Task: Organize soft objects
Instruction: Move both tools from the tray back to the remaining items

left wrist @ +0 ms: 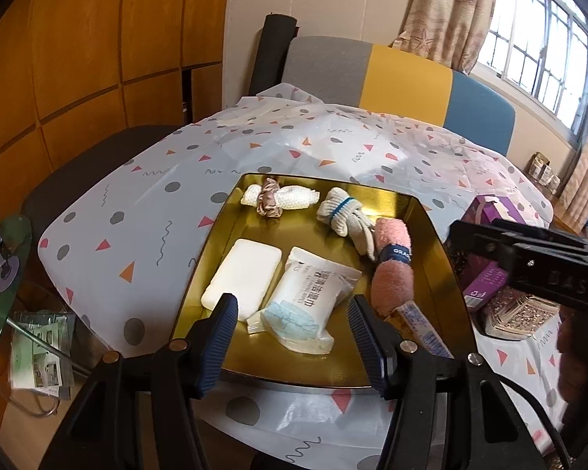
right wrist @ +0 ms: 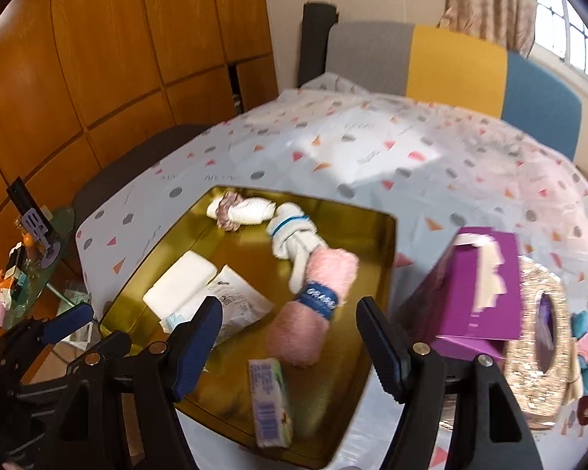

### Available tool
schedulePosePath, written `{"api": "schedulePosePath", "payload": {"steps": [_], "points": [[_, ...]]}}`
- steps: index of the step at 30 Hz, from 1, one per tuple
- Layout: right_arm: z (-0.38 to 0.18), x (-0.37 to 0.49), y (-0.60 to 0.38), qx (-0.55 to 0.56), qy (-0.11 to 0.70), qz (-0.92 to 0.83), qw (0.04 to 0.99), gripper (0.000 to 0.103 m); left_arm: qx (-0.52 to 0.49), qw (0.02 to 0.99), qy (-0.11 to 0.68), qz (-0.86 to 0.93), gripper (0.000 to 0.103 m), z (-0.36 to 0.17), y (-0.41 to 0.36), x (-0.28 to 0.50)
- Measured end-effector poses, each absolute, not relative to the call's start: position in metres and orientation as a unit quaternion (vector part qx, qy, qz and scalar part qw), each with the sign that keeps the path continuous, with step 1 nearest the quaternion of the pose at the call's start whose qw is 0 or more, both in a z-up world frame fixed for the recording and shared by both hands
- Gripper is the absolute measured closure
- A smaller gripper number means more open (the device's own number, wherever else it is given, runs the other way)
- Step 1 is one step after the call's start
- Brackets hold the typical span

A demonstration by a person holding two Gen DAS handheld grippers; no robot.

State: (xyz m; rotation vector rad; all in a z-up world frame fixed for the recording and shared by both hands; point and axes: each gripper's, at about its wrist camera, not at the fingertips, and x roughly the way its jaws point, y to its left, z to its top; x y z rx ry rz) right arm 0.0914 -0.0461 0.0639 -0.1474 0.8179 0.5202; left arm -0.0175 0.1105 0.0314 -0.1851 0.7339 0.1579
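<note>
Both grippers, left gripper and right gripper, hover with jaws open and empty, soft items gathered in the gold tray lower centre, keeping them together

Daylight from window, upper right; bright patch on desk cloth. Left view sharp; right view motion-blurred. Gold tray glared. Fisheye-bent, dark corners.

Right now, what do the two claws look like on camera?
Both match: black plastic frames with brass-coloured pivot pins and ribbed dark-blue pads. The left claw and right claw each have two angled fingers. The right one's black body bears faint embossed lettering. A black cable trails beneath it.
</note>
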Motion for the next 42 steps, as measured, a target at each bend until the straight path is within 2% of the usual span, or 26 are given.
{"api": "schedulePosePath", "payload": {"steps": [8,23,35,42], "points": [[0.089,0.076,-0.087,-0.064,0.350,0.222,0.908,0.031,-0.075,0.930,0.355,0.061,0.043,0.037,0.097,-0.019],[0.112,0.080,-0.211,-0.009,0.322,0.104,0.941,0.031,-0.035,0.935,0.353,0.017,0.043,0.048,0.059,-0.015],[0.103,0.086,-0.338,0.046,0.319,-0.045,0.946,0.031,-0.002,0.938,0.346,-0.024,0.043,0.061,0.023,-0.008],[0.078,0.094,-0.416,0.087,0.322,-0.150,0.930,0.031,0.021,0.939,0.338,-0.051,0.043,0.070,-0.002,-0.004]]}}
